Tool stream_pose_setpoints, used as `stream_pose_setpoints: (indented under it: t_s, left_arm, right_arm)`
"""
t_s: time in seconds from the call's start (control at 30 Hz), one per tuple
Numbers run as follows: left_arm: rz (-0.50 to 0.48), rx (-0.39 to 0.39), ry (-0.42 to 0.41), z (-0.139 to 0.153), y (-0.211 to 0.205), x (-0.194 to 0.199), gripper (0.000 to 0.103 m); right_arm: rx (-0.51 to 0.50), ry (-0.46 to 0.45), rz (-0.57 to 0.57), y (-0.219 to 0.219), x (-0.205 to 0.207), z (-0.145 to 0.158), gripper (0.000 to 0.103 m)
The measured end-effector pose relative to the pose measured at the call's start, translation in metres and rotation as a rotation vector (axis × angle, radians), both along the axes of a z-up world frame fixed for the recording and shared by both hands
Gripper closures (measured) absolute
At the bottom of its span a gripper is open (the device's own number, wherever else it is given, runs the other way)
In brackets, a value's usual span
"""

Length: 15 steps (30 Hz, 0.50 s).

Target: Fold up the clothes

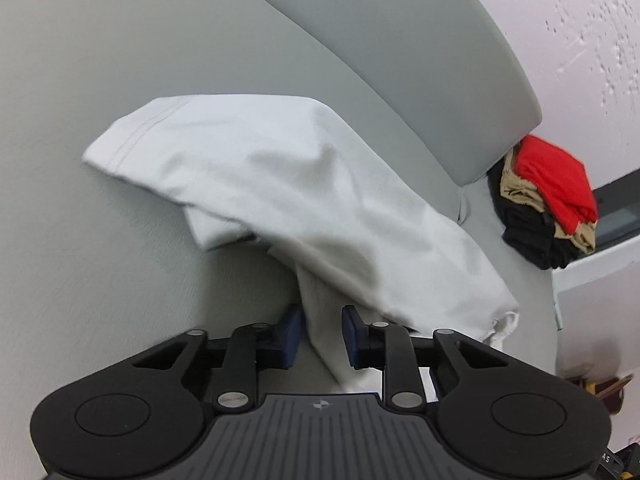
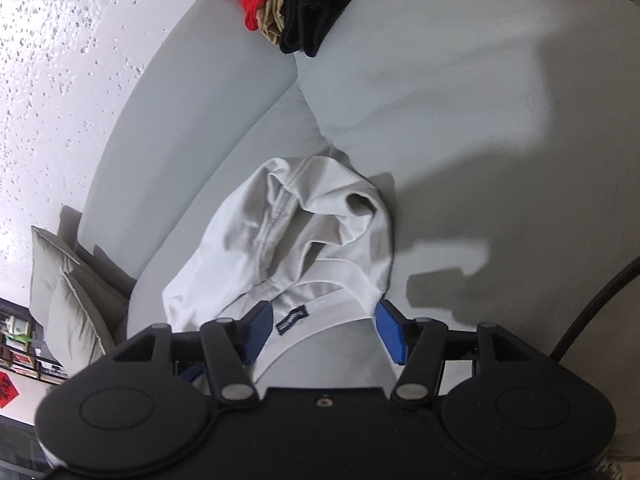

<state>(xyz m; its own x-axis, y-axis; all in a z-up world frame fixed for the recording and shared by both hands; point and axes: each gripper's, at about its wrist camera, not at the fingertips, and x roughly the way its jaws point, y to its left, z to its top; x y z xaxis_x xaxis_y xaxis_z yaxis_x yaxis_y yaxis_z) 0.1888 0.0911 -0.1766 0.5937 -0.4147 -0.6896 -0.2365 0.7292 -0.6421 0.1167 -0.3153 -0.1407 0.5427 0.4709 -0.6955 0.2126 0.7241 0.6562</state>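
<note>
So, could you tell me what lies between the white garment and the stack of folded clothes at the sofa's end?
In the left wrist view, only bare grey sofa cushion separates the white garment from the stack of folded clothes.

The white T-shirt (image 1: pixel 304 200) is soft, matt knit cloth with stitched hems. The grey sofa (image 1: pixel 100 80) wears fine-woven matt fabric. At two o'clock, the white wall (image 1: pixel 580 20) is rough, pitted plaster. The left gripper (image 1: pixel 320 338) is matt black plastic, its pads (image 1: pixel 352 332) blue rubber.
</note>
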Motion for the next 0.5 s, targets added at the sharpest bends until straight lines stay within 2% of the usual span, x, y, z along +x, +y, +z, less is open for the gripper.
stream_pose_setpoints:
  t_s: [0.07,0.17,0.3,0.4,0.5]
  left_arm:
    - [-0.005,0.015,0.003,0.0,-0.004,0.008,0.08]
    - [-0.014,0.063,0.009,0.004,-0.009,0.014,0.1]
    - [0.001,0.153,-0.022,0.023,-0.011,0.002,0.102]
    - [0.008,0.184,-0.077,0.046,-0.01,-0.02,0.102]
    - [0.021,0.195,-0.114,0.061,-0.003,-0.041,0.102]
  right_arm:
    - [-0.009,0.01,-0.01,-0.002,0.001,-0.004,0.047]
    - [-0.026,0.012,-0.018,-0.006,0.001,-0.006,0.047]
    - [-0.062,-0.008,-0.031,-0.011,0.001,-0.006,0.049]
    - [-0.101,-0.028,-0.043,-0.014,0.002,-0.006,0.061]
    - [-0.12,-0.038,-0.042,-0.013,0.008,-0.008,0.065]
